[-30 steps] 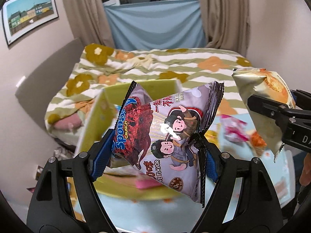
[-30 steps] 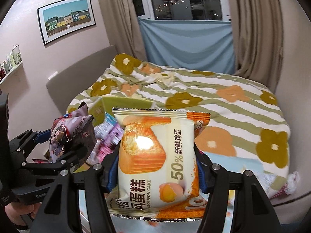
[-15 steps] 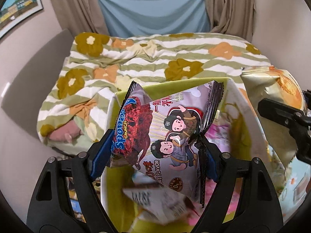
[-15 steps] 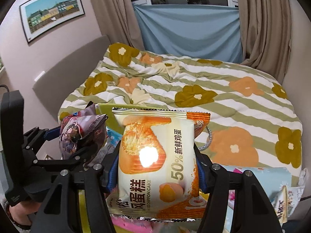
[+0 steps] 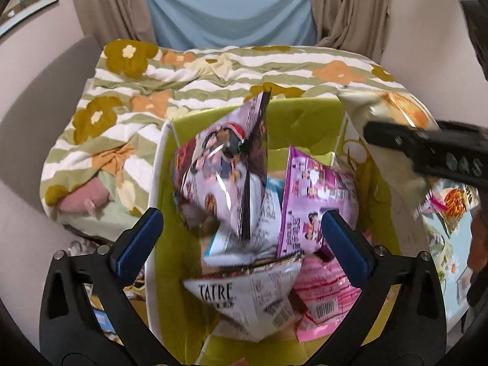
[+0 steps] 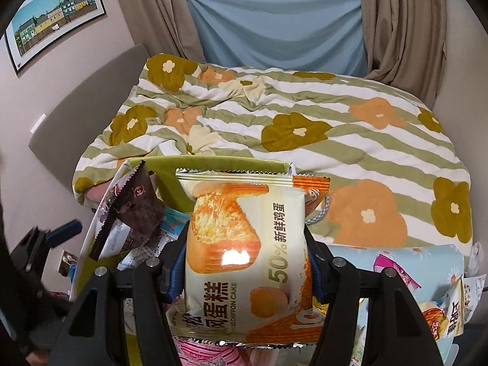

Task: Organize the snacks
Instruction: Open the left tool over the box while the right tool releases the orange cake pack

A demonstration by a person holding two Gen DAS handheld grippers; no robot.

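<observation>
My left gripper (image 5: 241, 231) is open and empty above the yellow-green bin (image 5: 305, 113). The purple Crunch snack bag (image 5: 222, 167) is free of the jaws and tumbling into the bin, blurred; it also shows in the right wrist view (image 6: 134, 210). The bin holds several packets, among them a purple packet (image 5: 311, 201), a white packet (image 5: 244, 299) and a pink one (image 5: 323, 296). My right gripper (image 6: 247, 262) is shut on a chiffon cake packet (image 6: 244, 244), held over the bin's right side (image 6: 213, 164); the packet also shows in the left wrist view (image 5: 393, 122).
A bed with a green-striped flowered quilt (image 6: 305, 122) lies behind the bin. A light blue table (image 6: 427, 259) at the right carries more loose snack packets (image 6: 448, 308). A person's hand (image 5: 479, 244) is at the right edge.
My left gripper has opened and let go of the purple Crunch bag, which is dropping into the bin. Both grippers have moved in over the bin. The right gripper still holds the cake packet.
</observation>
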